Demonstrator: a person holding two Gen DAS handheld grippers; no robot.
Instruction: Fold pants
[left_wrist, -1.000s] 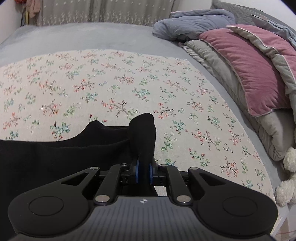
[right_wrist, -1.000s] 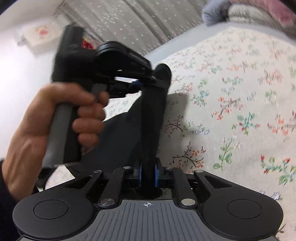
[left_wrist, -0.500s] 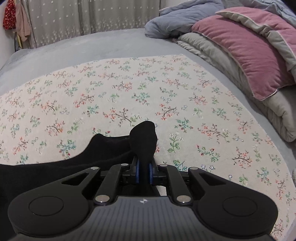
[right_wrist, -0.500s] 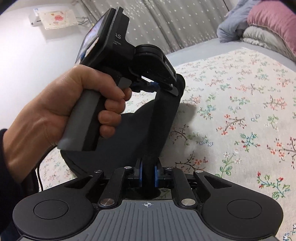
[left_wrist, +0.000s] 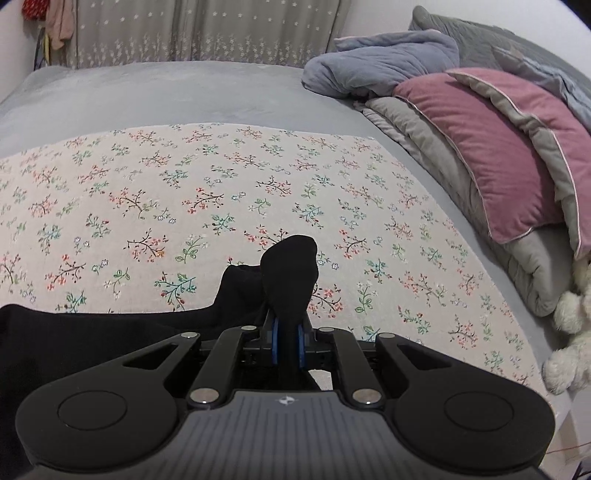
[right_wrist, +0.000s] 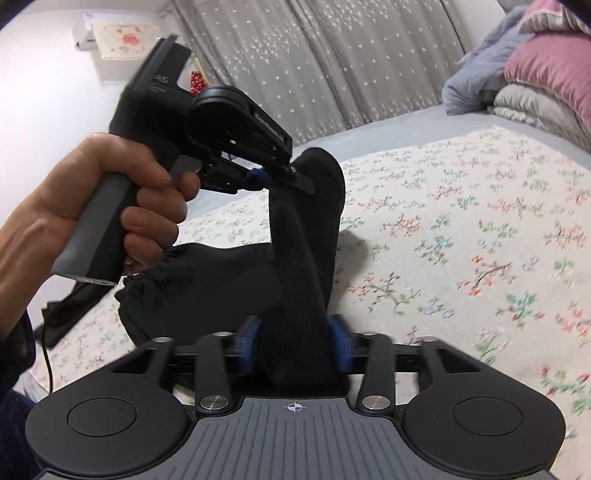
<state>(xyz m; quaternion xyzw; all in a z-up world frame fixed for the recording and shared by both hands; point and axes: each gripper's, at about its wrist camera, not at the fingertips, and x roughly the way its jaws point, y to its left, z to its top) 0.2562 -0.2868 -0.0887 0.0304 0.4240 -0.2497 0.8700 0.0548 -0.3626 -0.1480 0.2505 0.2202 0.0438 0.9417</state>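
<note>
pants: black, soft knit, limp; lying partly on the floral sheet of the bed, one end lifted in a doubled ridge between the two claws
left claw: together, clamped on a bunched fold of the pants (blue pads pinch it tight)
right claw: jaws have just been opening; cloth sits between the blue pads, which stand apart and look slack against it
handling: light, floppy, sags wherever unsupported; probably not slippery
hold: likely best at hem or waistband corners, both layers pinched (elastic gathers show near the person's hand)
</note>
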